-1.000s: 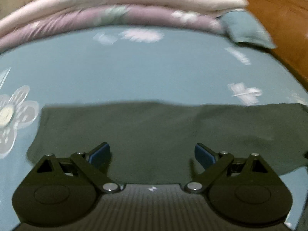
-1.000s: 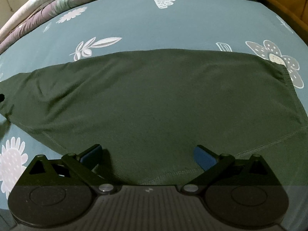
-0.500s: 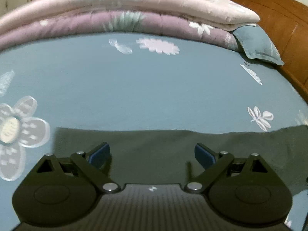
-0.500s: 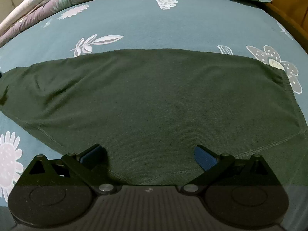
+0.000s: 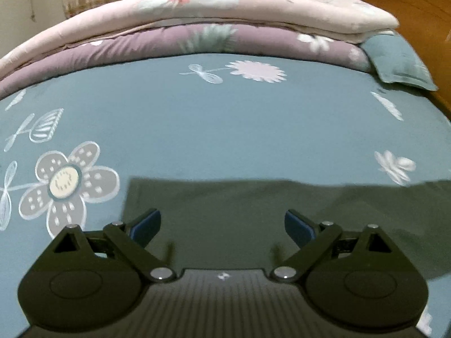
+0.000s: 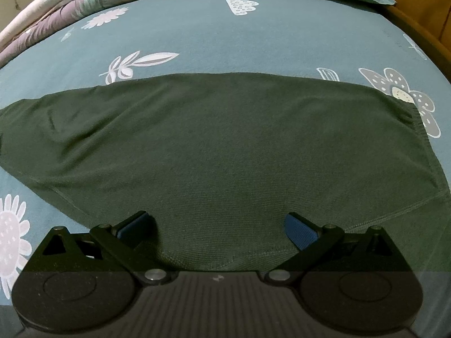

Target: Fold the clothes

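My left gripper [image 5: 222, 225], right gripper [image 6: 217, 226]: jaws wide, empty, over green garment [image 6: 225, 146]; risk: pinching bedsheet [image 6: 253, 36] too.

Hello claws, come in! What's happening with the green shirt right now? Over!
Left claw open, empty, over shirt's edge. Right claw open, empty, over green shirt. Shirt flat on bed sheet, not yet folded. Nothing in the way.

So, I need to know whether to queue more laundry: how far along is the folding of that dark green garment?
Early. The dark green garment lies spread flat on the bedsheet; no fold is visible yet. Nothing is in hand: the left gripper and right gripper are both open above the cloth. Gripping an edge and every fold are left.
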